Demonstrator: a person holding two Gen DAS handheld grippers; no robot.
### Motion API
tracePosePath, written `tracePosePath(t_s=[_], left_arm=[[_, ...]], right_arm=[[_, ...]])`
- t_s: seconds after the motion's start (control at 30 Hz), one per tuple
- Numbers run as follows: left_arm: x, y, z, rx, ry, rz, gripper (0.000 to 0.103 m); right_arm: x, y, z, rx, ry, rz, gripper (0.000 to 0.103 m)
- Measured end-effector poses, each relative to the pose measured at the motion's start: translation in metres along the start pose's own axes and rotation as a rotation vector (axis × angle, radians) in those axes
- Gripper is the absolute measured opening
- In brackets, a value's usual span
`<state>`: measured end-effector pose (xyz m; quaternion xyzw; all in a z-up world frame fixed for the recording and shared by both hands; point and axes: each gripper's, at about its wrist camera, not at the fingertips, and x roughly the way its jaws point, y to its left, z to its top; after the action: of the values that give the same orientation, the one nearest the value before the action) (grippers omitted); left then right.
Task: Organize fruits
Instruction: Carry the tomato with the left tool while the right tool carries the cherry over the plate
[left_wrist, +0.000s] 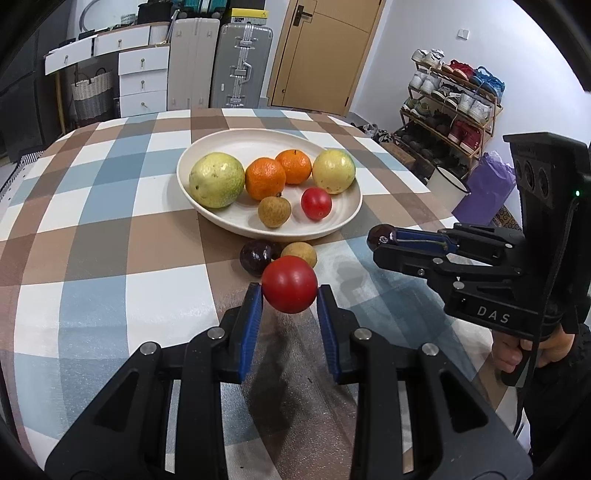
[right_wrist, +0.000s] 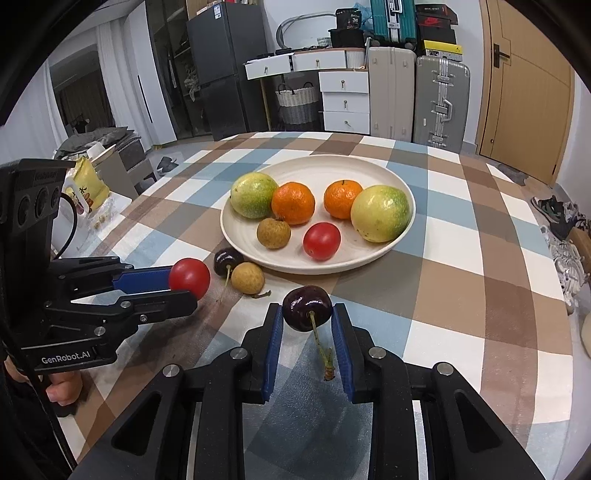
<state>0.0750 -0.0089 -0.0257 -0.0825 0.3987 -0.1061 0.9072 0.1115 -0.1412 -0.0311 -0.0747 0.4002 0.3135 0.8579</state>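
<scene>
The left claw is clamping a round red tomato; the right claw is gripping a dark stemmed cherry. Beyond both, a cream plate of fruit is sitting on the checked bench.

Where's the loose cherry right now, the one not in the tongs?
The loose cherry lies on the tablecloth just off the plate's near rim, touching the longan, left of centre in the right wrist view.
</scene>
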Motion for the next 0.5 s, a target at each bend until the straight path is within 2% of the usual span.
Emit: tracePosePath(t_s=[0.5], left_arm=[[-0.022,-0.006,0.036,0.013,-0.072,0.022,0.027]], right_arm=[[-0.030,-0.008,0.024,0.024,-0.070,0.015,0.028]])
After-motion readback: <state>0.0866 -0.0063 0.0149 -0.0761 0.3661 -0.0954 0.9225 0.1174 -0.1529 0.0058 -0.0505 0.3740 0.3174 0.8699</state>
